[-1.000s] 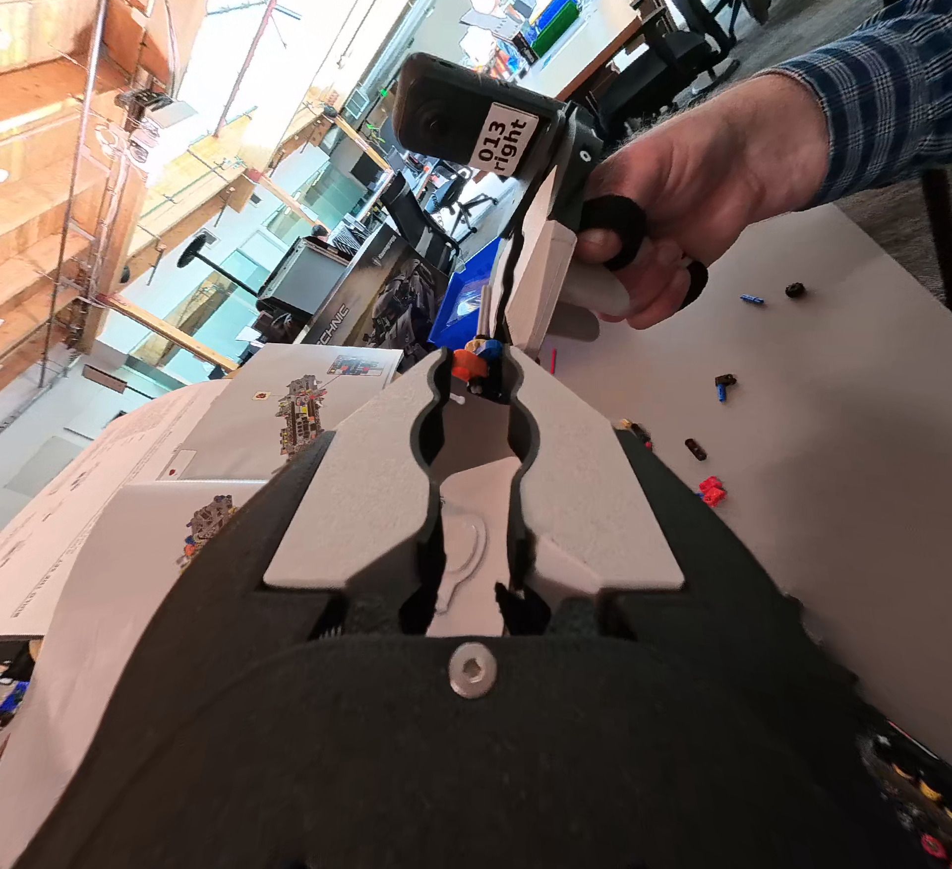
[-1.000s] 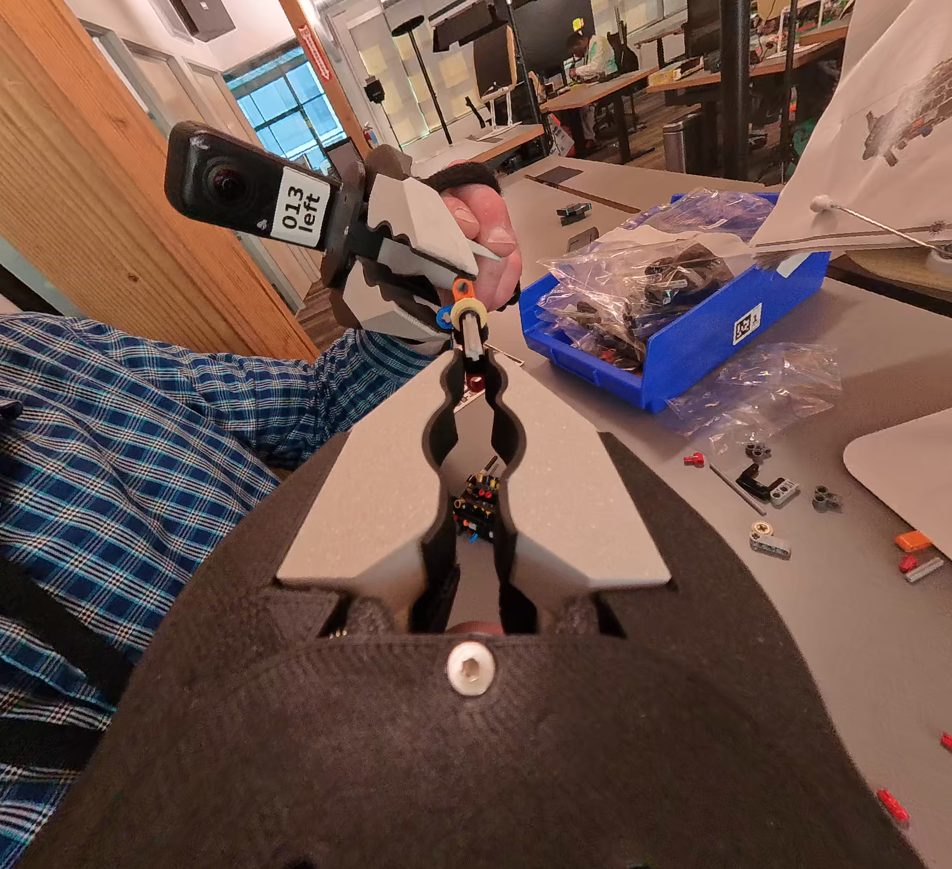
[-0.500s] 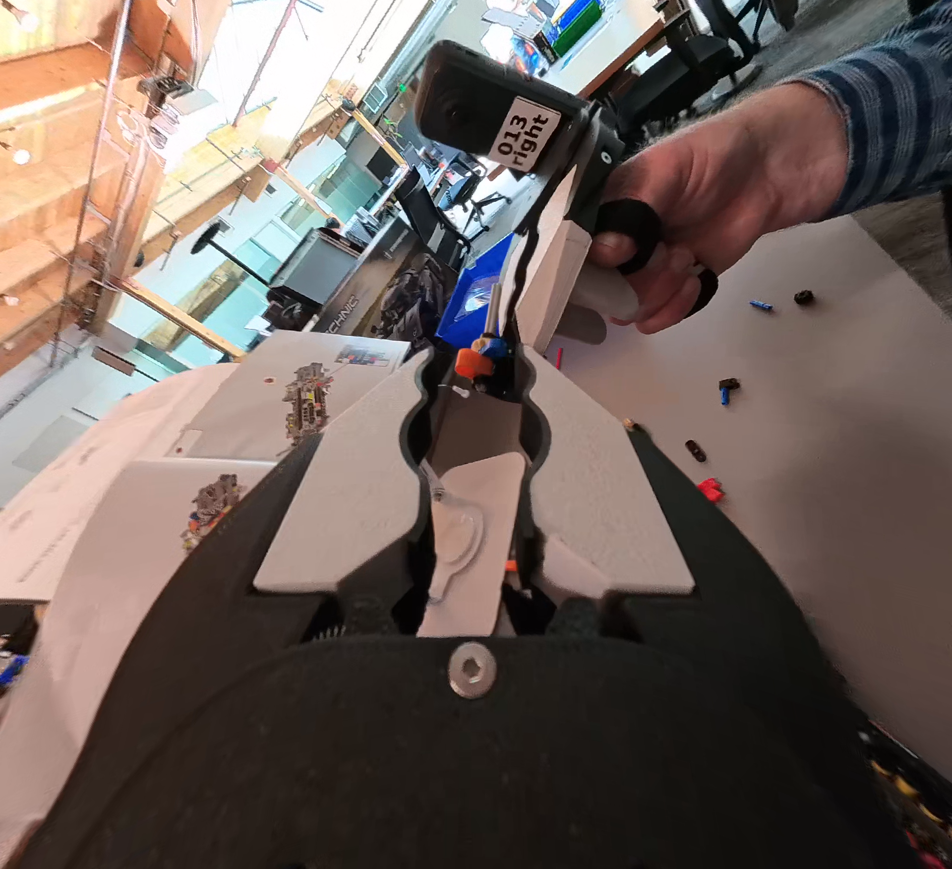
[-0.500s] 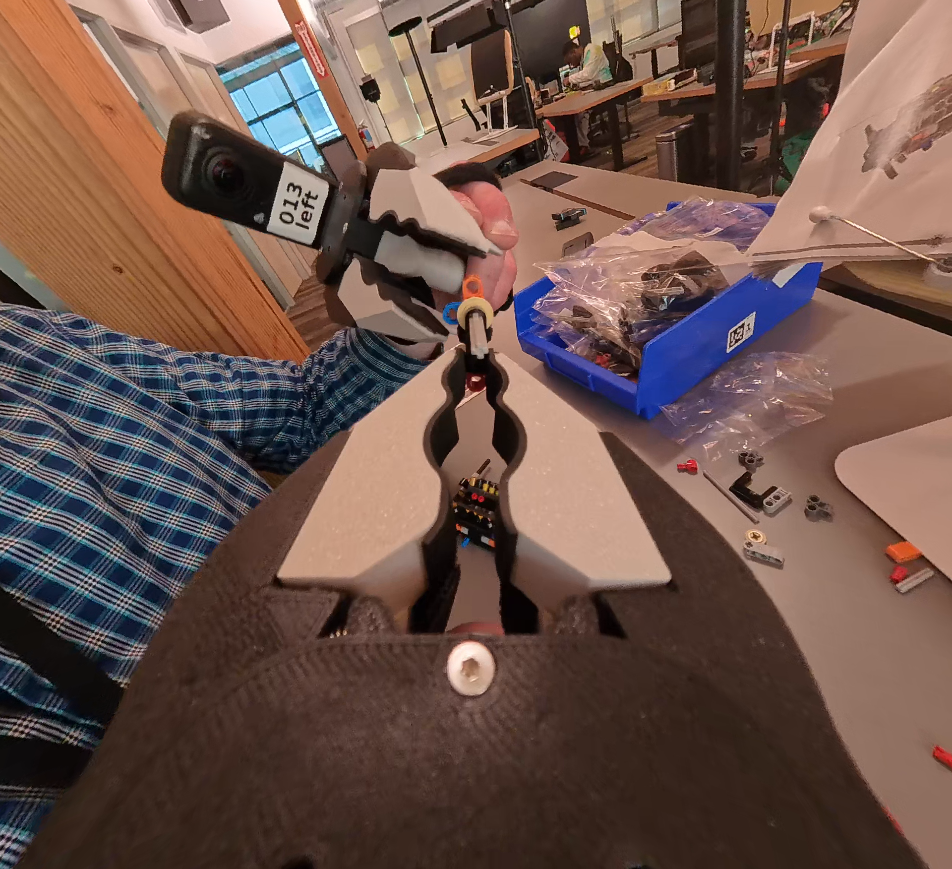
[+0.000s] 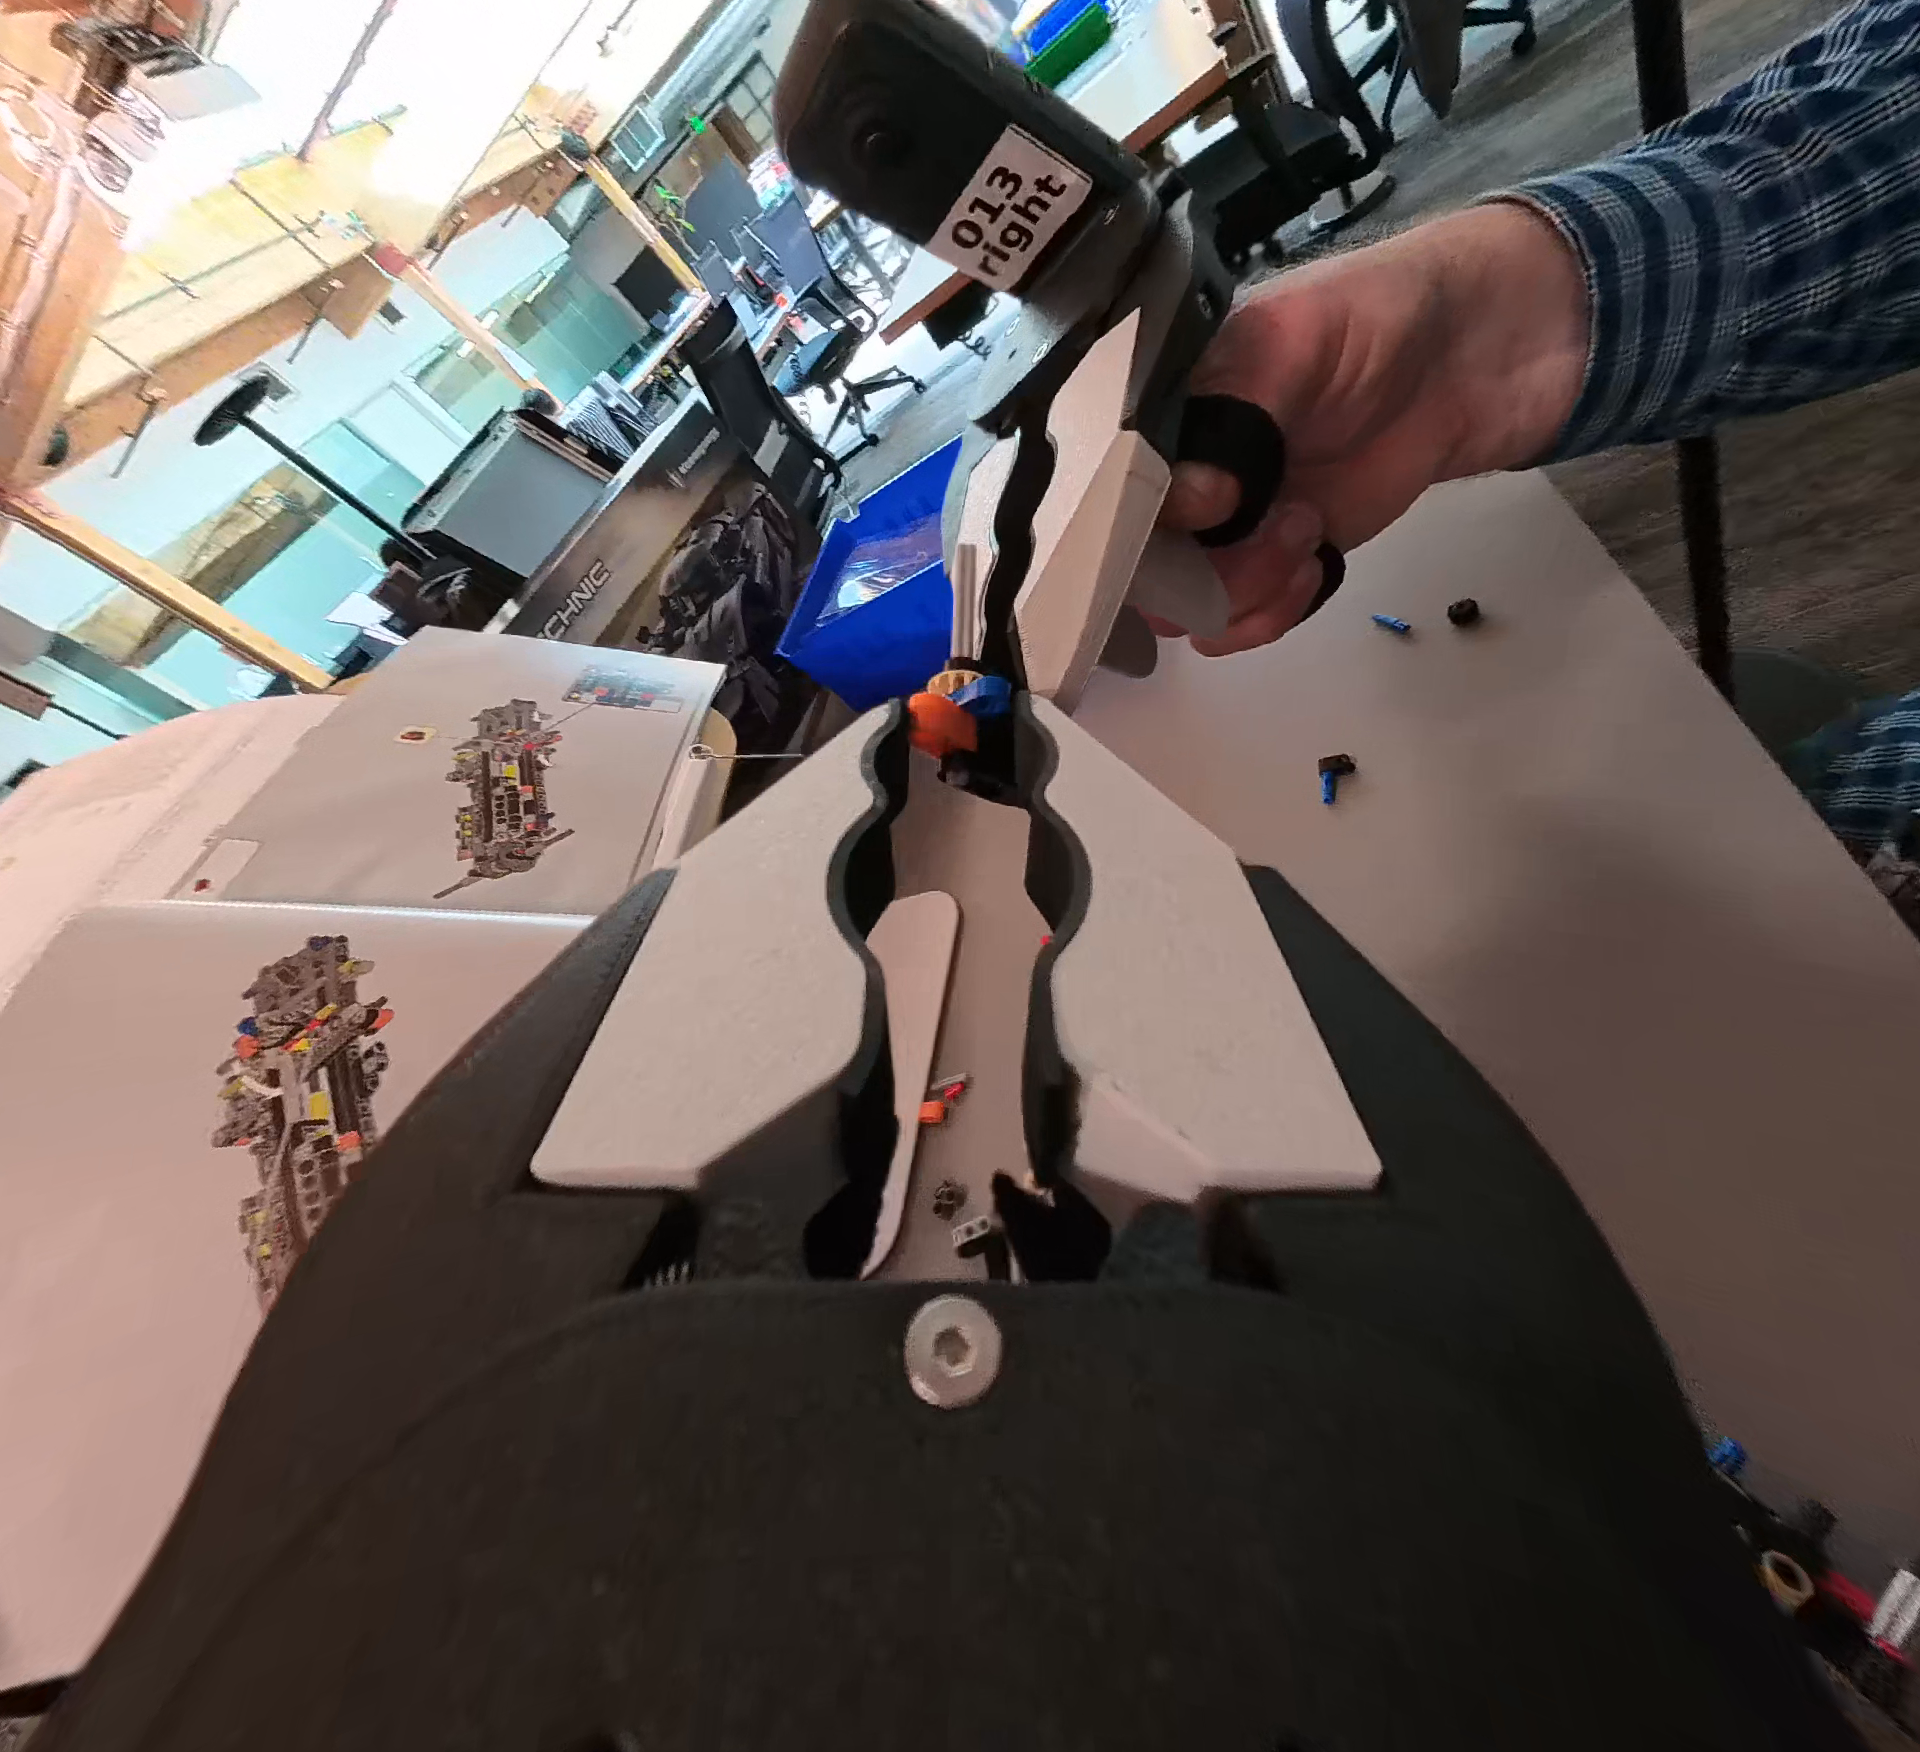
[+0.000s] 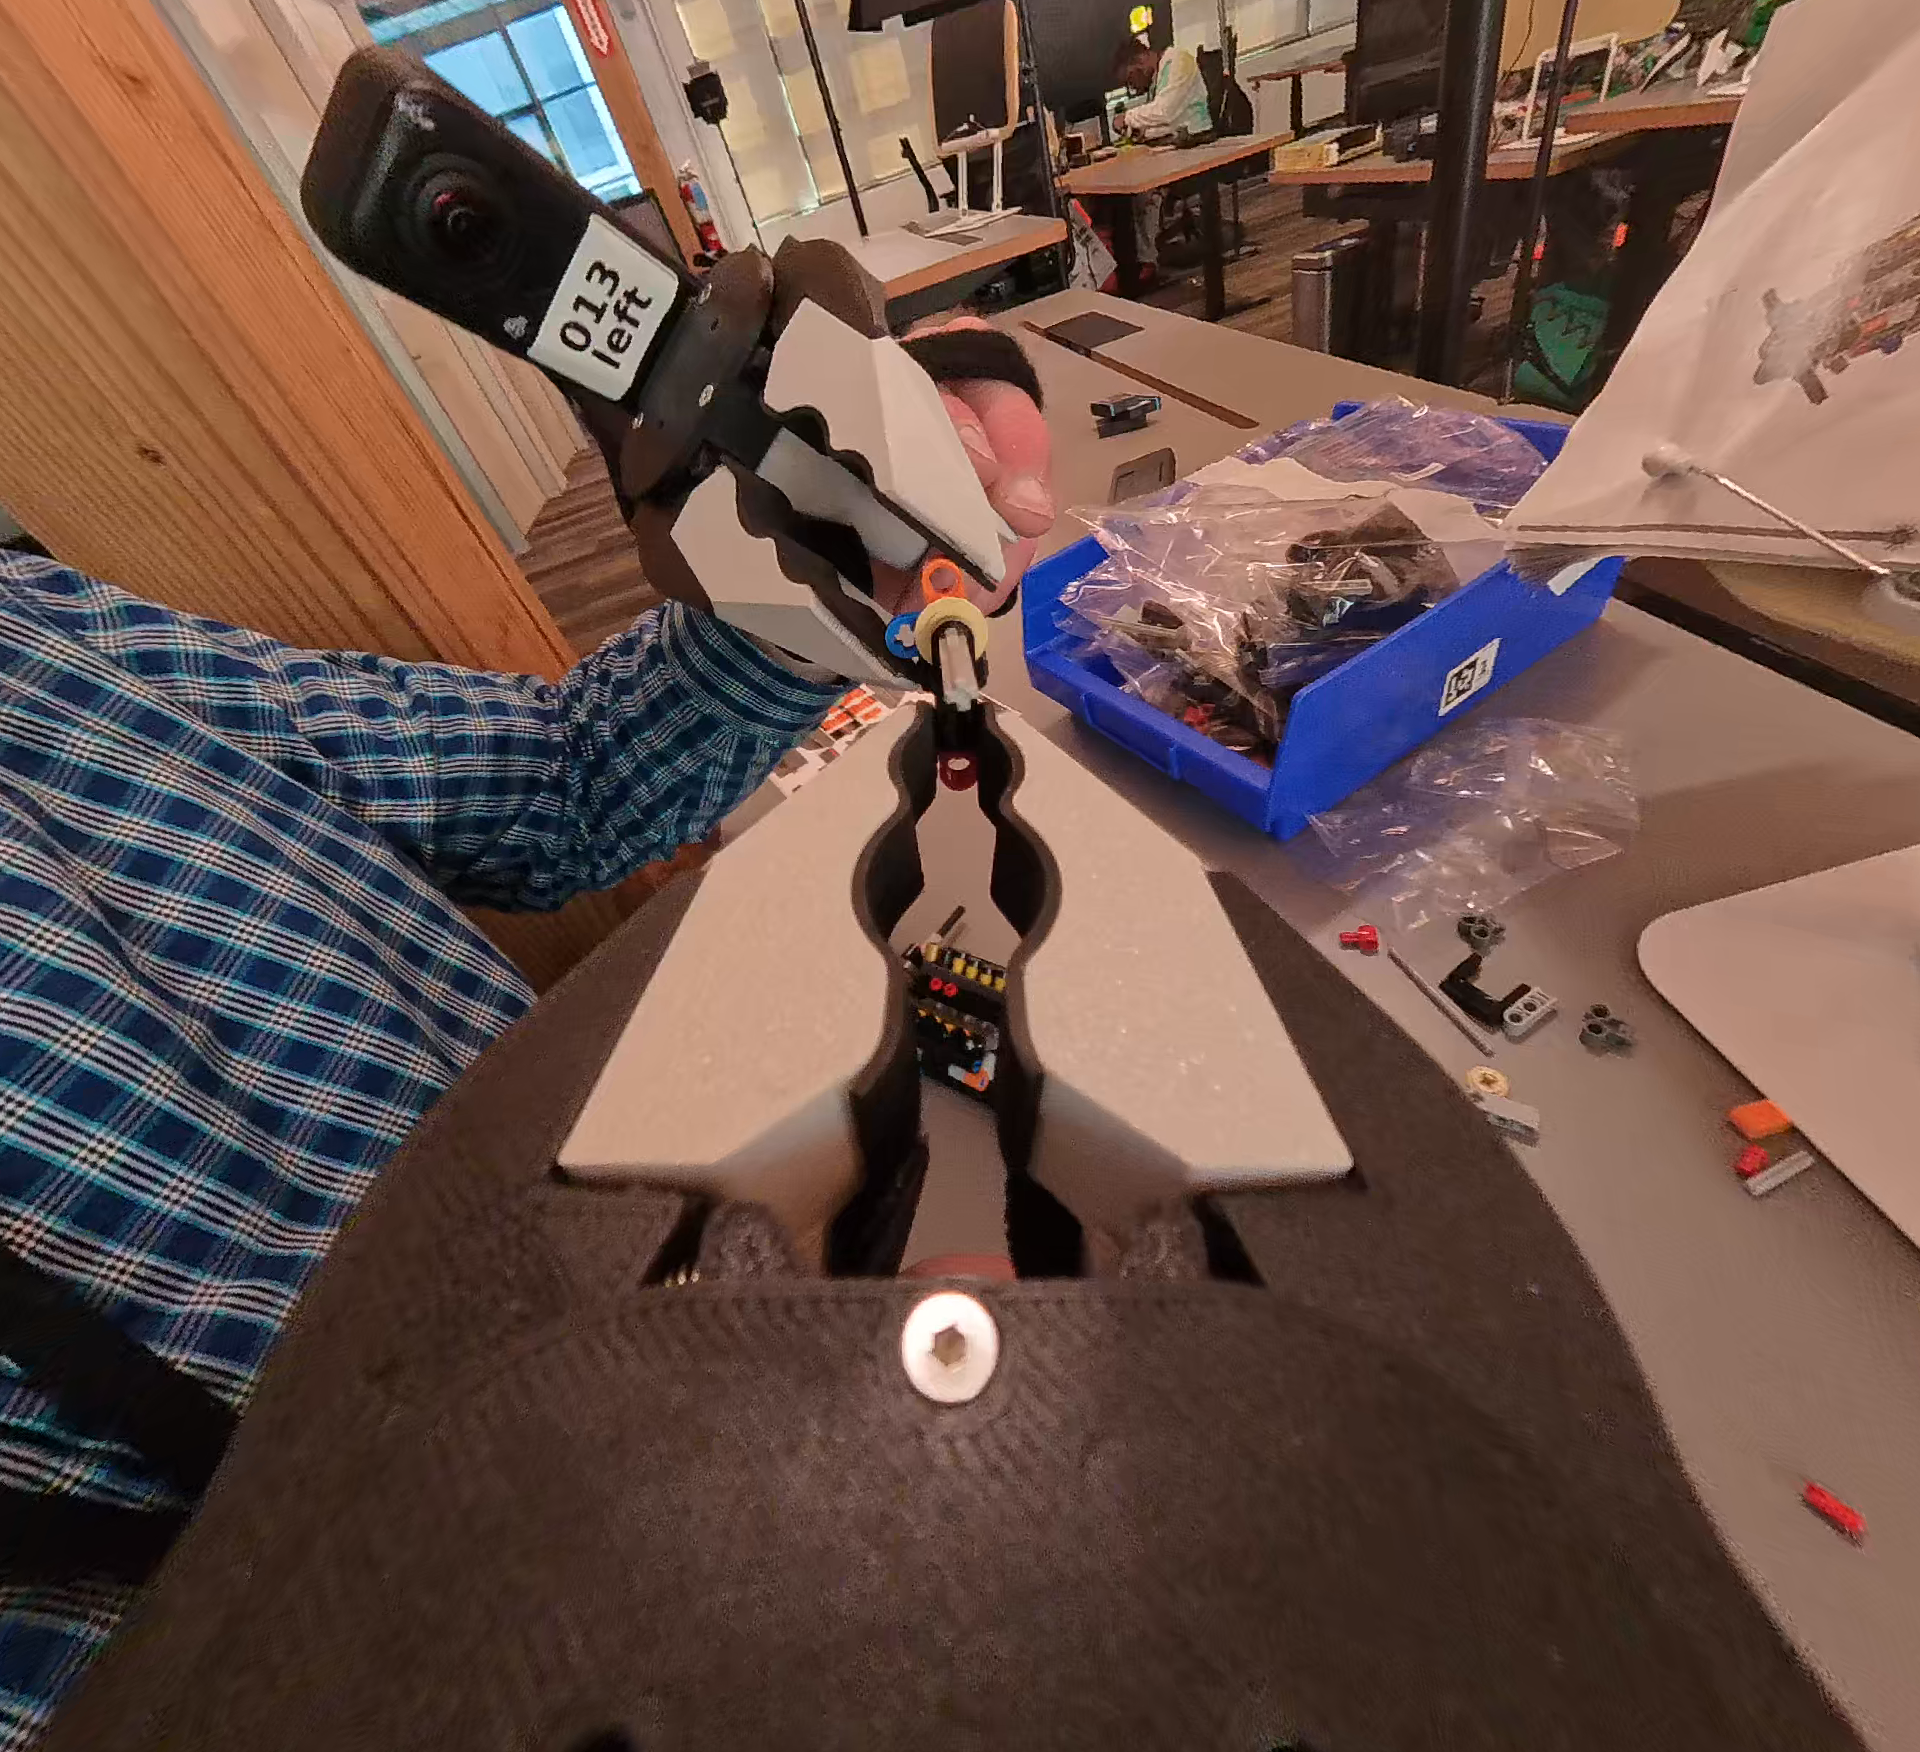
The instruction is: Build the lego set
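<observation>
My left gripper [image 5: 961,715] is shut on a small lego sub-assembly: an orange connector [image 5: 928,723], a blue connector [image 5: 982,694] and a tan ring on top. A grey axle [image 5: 966,596] runs up from the ring along the fingers of my right gripper [image 5: 1003,653]. In the right wrist view my right gripper [image 6: 951,710] is shut on that axle [image 6: 956,676], with a red bush [image 6: 956,769] between its fingers. The tan ring [image 6: 951,630] sits on the axle just past my fingertips, at the left gripper [image 6: 935,601]. Both are held above the table.
A blue bin [image 6: 1351,746] full of plastic bags stands on the grey table, with a loose bag [image 6: 1486,819] beside it. A part-built model [image 6: 956,1006] lies below my right fingers. Loose pieces [image 6: 1496,996] lie near a white mat [image 6: 1808,1006]. Instruction sheets [image 5: 499,788] stand at the left.
Both grippers stay shut and joined at the piece. More grey axle shows above the tan ring in the left wrist view. The pair has shifted slightly over the table.
</observation>
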